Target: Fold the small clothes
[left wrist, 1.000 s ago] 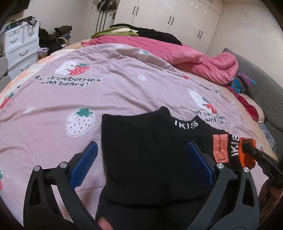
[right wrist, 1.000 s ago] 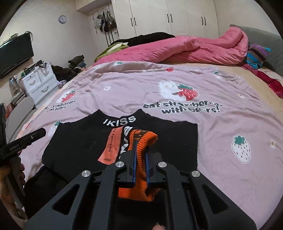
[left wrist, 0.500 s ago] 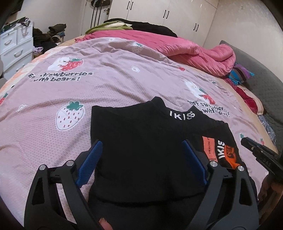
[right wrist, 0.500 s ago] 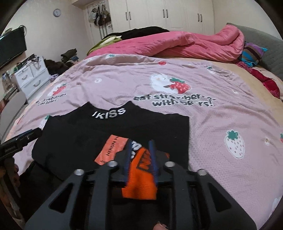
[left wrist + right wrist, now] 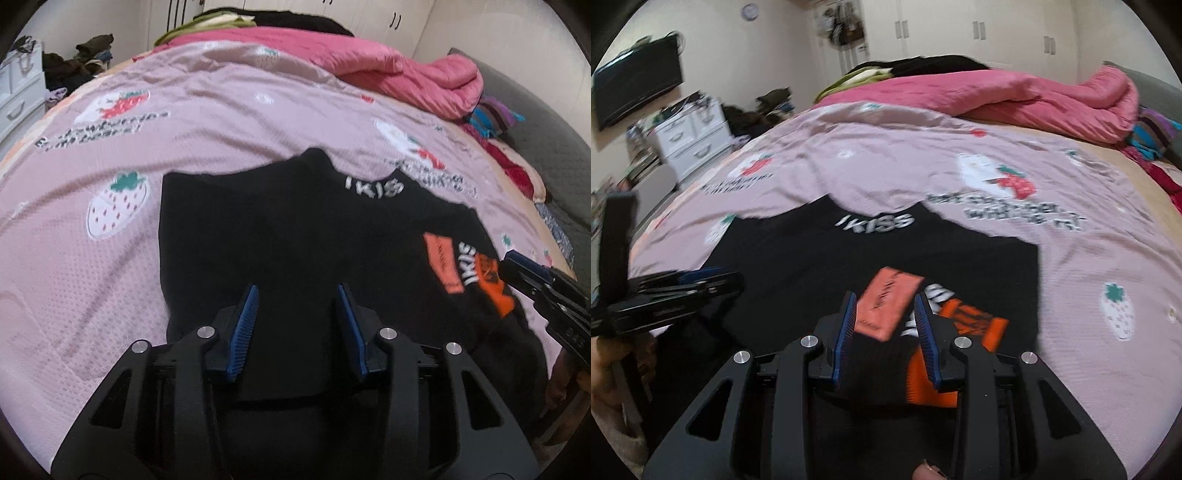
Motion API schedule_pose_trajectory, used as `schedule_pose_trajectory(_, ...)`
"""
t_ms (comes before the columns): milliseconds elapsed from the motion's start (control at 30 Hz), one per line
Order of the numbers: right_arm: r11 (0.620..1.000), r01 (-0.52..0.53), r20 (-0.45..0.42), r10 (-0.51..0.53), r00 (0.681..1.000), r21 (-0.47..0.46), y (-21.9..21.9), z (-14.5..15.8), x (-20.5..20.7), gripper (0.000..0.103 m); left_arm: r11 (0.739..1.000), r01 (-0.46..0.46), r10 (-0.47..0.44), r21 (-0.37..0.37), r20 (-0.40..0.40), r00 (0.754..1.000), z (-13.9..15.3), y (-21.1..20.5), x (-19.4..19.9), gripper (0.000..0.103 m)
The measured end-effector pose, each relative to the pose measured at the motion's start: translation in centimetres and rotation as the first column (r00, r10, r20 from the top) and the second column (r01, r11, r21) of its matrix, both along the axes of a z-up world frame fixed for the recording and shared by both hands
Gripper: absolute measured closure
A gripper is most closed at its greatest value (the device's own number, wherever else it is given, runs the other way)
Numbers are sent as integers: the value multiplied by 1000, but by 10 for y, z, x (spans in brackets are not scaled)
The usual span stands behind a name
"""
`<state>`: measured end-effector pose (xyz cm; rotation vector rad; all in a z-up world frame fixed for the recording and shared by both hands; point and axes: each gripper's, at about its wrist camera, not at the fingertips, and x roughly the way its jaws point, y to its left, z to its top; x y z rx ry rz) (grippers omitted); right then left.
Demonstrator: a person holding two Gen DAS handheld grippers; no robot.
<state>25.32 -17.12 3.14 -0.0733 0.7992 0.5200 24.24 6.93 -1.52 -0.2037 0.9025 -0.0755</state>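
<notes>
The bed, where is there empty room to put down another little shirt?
Bare pink sheet lies between the black top and the rumpled pink quilt. More lies right of the top, around the strawberry print. In the left view, the sheet left of the top is free too. The near edge is crowded: both grippers, left and right, hover over the top.

**Cloth, plastic and metal**

The black sweater (image 5: 295, 236) is showing a matt knit with an orange ribbed cuff (image 5: 932, 384). The bedspread (image 5: 110, 295) is looking dimpled and soft. The left hand-held gripper (image 5: 300, 326) is showing matt black plastic, ridged blue pads (image 5: 243, 328) and shiny metal screws.
</notes>
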Motion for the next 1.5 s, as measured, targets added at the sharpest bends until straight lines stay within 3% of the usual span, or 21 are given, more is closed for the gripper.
schedule_pose_trajectory(267, 998, -69, -53, 69, 996, -8, 19, -15, -5, 65, 999, 5, -6, -47, -16, 1000, -8, 12, -5, 67)
schedule_pose_trajectory(400, 994, -27, -117, 15, 993, -102, 17, -33, 5, 59, 999, 6, -7, -50, -17, 1000, -7, 13, -5, 67)
schedule_pose_trajectory(500, 997, -15, -186, 1, 983, -77, 9, -45, 12, 61, 999, 9, -10, -49, -17, 1000, -7, 12, -5, 67)
schedule_pose_trajectory(833, 998, -18, -143, 9, 990, -62, 9, -34, 5, 57, 999, 7, -7, -45, -8, 1000, -4, 11, -9, 67)
schedule_pose_trajectory(933, 999, -1, -121, -4, 993, -43, 4, -27, 5, 49, 999, 6, -7, -42, -7, 1000, -3, 11, -9, 67)
schedule_pose_trajectory(1067, 1000, 23, -107, -25, 994, -18, -3, -20, 5, 47, 999, 4, -4, -47, -2, 1000, -1, 11, -10, 66)
schedule_pose_trajectory(1233, 998, 56, -83, -55, 995, 4, -9, -14, 5, 23, 999, 4, -3, -40, 26, 1000, 10, 9, -16, 51)
schedule_pose_trajectory(1367, 997, 69, -64, -67, 996, 29, -13, -8, 3, 21, 1000, -11, 12, -29, 51, 999, 17, 11, -20, 41)
schedule_pose_trajectory(1433, 997, 72, -51, -71, 996, 27, -13, -5, 2, 12, 1000, -17, 19, -25, 66, 998, 21, 12, -22, 34)
schedule_pose_trajectory(1500, 997, 77, -35, -76, 996, 31, -14, -2, 0, 12, 1000, -26, 27, -15, 79, 997, 25, 13, -24, 26)
